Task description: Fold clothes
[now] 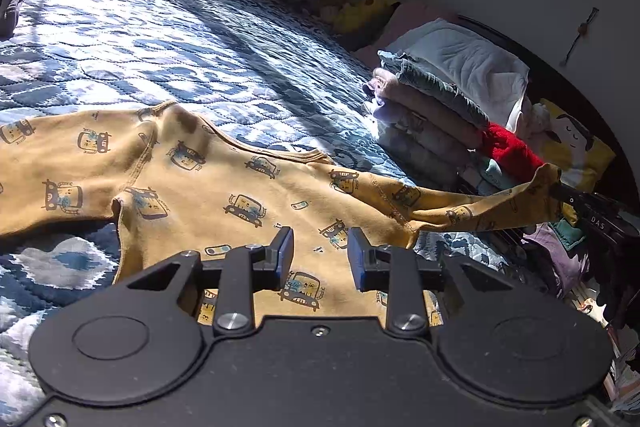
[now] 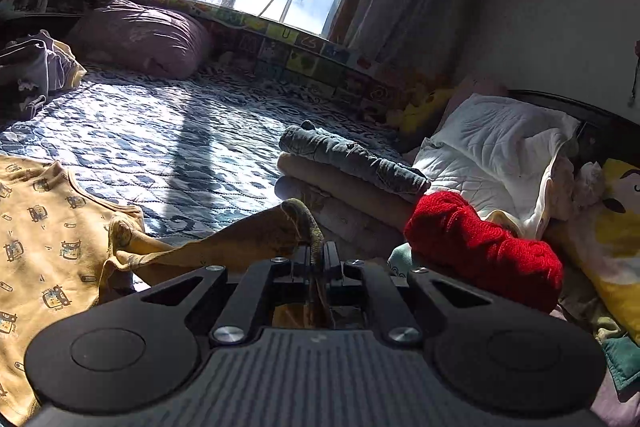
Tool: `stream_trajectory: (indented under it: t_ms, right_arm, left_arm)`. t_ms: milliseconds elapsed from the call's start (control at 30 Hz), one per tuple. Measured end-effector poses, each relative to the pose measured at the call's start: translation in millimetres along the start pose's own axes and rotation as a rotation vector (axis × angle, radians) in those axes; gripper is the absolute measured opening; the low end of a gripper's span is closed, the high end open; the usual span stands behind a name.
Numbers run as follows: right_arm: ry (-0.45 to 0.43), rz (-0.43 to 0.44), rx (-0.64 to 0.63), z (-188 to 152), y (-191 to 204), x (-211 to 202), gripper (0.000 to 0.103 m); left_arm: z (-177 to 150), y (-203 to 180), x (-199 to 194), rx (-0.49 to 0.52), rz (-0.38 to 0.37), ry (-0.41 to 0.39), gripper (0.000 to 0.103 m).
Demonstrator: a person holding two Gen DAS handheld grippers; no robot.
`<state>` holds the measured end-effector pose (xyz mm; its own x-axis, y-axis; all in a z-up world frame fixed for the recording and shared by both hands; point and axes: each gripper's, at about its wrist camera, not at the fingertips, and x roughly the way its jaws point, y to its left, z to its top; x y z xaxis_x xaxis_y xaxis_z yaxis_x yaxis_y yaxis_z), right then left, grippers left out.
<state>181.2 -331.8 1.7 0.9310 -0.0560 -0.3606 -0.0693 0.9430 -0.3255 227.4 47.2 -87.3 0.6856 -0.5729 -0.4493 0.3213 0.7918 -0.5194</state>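
Yellow cotton: a small printed shirt lay spread on the blue quilted bed, chest flat, one sleeve lifted off to the side.
Right gripper: its fingers were clamped together on the sleeve's cuff, holding it stretched above the quilt.
Left gripper: its fingers stood apart and empty, hovering over the shirt's lower body.
Step in hand: probably folding that sleeve across the chest.
Doing it well: carry the cuff low and straight over the body, keep the cloth lightly taut, and let the left fingers pin the body so it does not drag.
Neighbours: a stack of folded clothes and a red knit sat near the cuff; the swing should stay clear of them.
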Motion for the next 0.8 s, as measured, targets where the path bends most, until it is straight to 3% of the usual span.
stream_trajectory:
  t_ms: [100, 233, 333, 400, 433, 500, 567, 633, 733, 800]
  right_arm:
    - [-0.01, -0.001, -0.048, 7.1, -1.2, 16.3, 0.007]
    - [-0.071, 0.067, -0.218, 16.9, 9.0, 31.6, 0.008]
    - [-0.146, 0.221, -0.57, -1.7, 29.7, 2.6, 0.008]
    - [-0.071, 0.272, -0.937, -40.7, 47.0, -7.5, 0.008]
    - [-0.014, 0.308, -1.051, -59.3, 49.0, -9.2, 0.009]
    - [0.083, 0.348, -1.123, -80.3, 46.3, -12.3, 0.016]
    - [0.116, 0.347, -1.046, -78.2, 40.5, -18.8, 0.034]
    - [0.124, 0.351, -0.89, -68.5, 31.2, -28.0, 0.056]
    - [0.169, 0.329, -0.57, -59.2, 10.8, -34.5, 0.058]
    - [0.245, 0.29, -0.268, -55.4, -6.4, -29.0, 0.058]
  left_arm:
    - [0.6, 0.6, 1.0, 0.0, -0.005, 0.003, 0.028]
    - [-0.7, -0.1, 4.9, 0.014, -0.004, 0.017, 0.028]
    - [-0.6, 2.2, 5.4, 0.023, 0.009, 0.022, 0.028]
    - [2.1, 5.5, 3.4, 0.013, 0.007, 0.013, 0.028]
    - [4.0, 6.9, 2.6, 0.006, 0.002, 0.006, 0.028]
    - [6.5, 8.4, 2.3, -0.003, -0.006, -0.002, 0.028]
    - [6.6, 8.4, 3.4, -0.008, -0.007, -0.001, 0.029]
    - [5.8, 6.2, 3.6, 0.005, -0.004, 0.004, 0.029]
    - [5.9, 4.9, 1.6, 0.002, -0.01, -0.003, 0.029]
    - [6.1, 4.6, 0.4, -0.002, -0.01, -0.009, 0.029]
